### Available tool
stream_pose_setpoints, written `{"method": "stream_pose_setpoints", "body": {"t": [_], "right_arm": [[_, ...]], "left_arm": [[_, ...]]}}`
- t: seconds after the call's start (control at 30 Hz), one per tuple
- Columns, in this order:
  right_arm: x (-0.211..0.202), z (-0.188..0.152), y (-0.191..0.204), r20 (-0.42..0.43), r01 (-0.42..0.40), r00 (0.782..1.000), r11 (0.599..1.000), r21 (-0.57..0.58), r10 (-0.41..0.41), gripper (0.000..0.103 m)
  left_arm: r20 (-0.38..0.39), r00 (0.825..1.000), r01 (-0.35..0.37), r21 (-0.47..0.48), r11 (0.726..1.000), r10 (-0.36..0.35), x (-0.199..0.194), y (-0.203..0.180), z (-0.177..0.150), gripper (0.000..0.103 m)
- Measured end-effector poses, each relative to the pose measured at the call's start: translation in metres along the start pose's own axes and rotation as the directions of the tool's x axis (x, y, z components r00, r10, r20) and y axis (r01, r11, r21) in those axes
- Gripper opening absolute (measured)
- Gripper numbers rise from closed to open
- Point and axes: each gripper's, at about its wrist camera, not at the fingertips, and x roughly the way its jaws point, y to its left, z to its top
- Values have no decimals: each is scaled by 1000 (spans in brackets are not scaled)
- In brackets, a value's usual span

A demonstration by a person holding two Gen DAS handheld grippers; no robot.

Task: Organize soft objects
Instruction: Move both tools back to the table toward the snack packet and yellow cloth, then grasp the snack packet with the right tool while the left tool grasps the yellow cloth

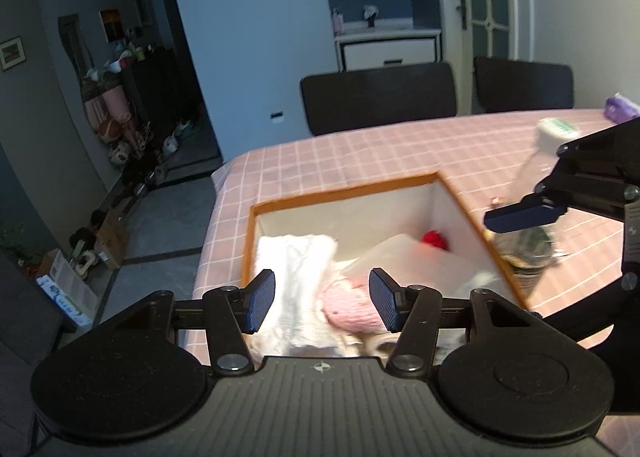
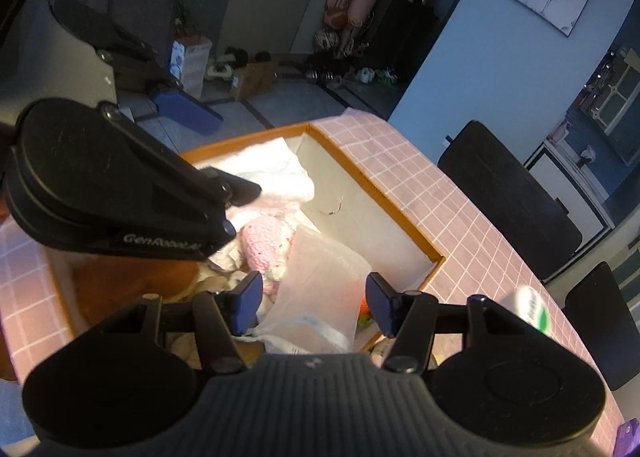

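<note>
An open box with an orange rim [image 1: 344,191] [image 2: 380,193] sits on the pink checked tablecloth [image 1: 360,153]. Inside lie a white knitted cloth [image 1: 296,269] [image 2: 276,173], a pink knit piece [image 1: 352,307] [image 2: 264,241], a translucent white bag [image 1: 408,257] [image 2: 324,277] and a small red thing [image 1: 436,239]. My left gripper [image 1: 323,300] [image 2: 238,156] hangs open above the white cloth and pink knit, holding nothing. Over the bag, my right gripper [image 2: 314,303] is open too, with no pad touching it. One of its blue fingers [image 1: 524,215] reaches in from the right.
A clear bottle with a white and green cap [image 1: 554,133] [image 2: 532,309] stands on the table just beside the box. A purple pack [image 1: 622,107] lies at the far table edge. Two dark chairs [image 1: 380,97] [image 2: 508,197] stand behind the table. Clutter lines the floor on the left.
</note>
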Motion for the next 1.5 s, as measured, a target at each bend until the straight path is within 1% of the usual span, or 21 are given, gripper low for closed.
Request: {"method": "stream_pose_setpoints", "body": {"t": [0.1,0.17,0.3,0.4,0.53,0.67,0.8,0.93,1.07,1.2,1.27,1.37,1.43,1.5], "right_arm": [[-24,-12,-5,47,-15,999,1000,22,14,57],[-40,-23,-9,78,-21,997,999,44,17,57],[-68,-53,-22,115,-28,993,994,105,16,58],[-83,-79,-33,116,-27,993,987,157,9,58],[-96,-115,-50,106,-14,994,973,228,-11,58],[-96,-150,-70,81,1,996,951,308,-27,59],[-94,-179,-86,34,28,999,930,366,-43,59],[-87,-206,-100,-6,46,999,917,396,-48,59],[-74,-224,-115,-27,54,999,910,410,-47,59],[-59,-237,-130,-35,55,998,908,415,-45,59],[-48,-242,-140,-45,61,998,907,416,-47,58],[-31,-245,-152,-63,73,997,912,404,-52,55],[-23,-245,-161,-73,70,996,908,414,-44,52],[-12,-245,-173,-78,61,997,896,441,-30,52]], "left_arm": [[66,997,42,-1,999,-42,-19,-11,-2,64],[114,990,79,-11,997,-77,-30,-20,-5,64],[204,969,147,-23,989,-139,-48,-43,-15,64],[251,951,190,-17,982,-179,-55,-62,-23,64],[291,929,235,13,972,-228,-55,-91,-33,63],[271,919,280,64,958,-287,-42,-120,-40,62],[237,924,277,129,952,-301,-27,-149,-43,61],[196,928,291,157,944,-318,-10,-169,-41,61],[156,941,269,195,943,-301,8,-193,-43,61],[110,951,262,207,943,-288,30,-211,-38,61],[93,955,254,232,939,-281,42,-220,-33,63],[70,962,235,270,934,-262,63,-233,-28,66],[54,967,224,289,931,-249,78,-242,-25,66],[42,974,201,275,940,-221,92,-248,-22,66]]}}
